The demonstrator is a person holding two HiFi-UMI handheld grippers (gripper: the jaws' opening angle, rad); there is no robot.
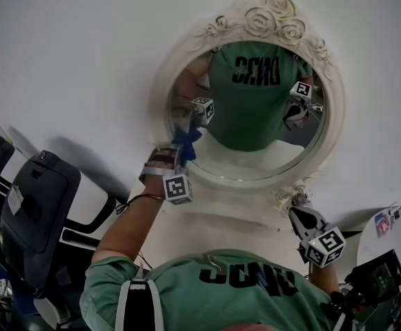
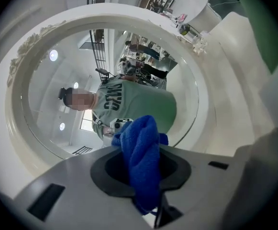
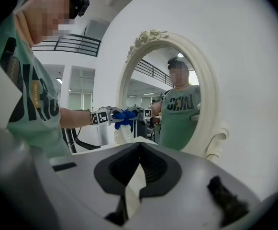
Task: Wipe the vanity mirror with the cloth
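As the left gripper (image 1: 179,156) clamps the blue cloth (image 1: 188,142) | cloth pressed to the vanity mirror (image 1: 262,161) at its left edge | step: wiping, likely early | next: sweep across the mirror, keeping pressure | right gripper (image 1: 298,212) jaws together, empty, beside the mirror's lower right | only the right gripper view shows the cloth meeting its reflection.

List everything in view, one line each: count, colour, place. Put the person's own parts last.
vanity mirror: one, cream oval frame with carved roses, centre
wall: one, white, behind the mirror
cloth: one, blue, at the mirror's left edge
machine: one, black, lower left
shirt: one, green, bottom centre
left hand-held gripper: one, grey, shut on the cloth
right hand-held gripper: one, grey, shut and empty, by the frame's lower right
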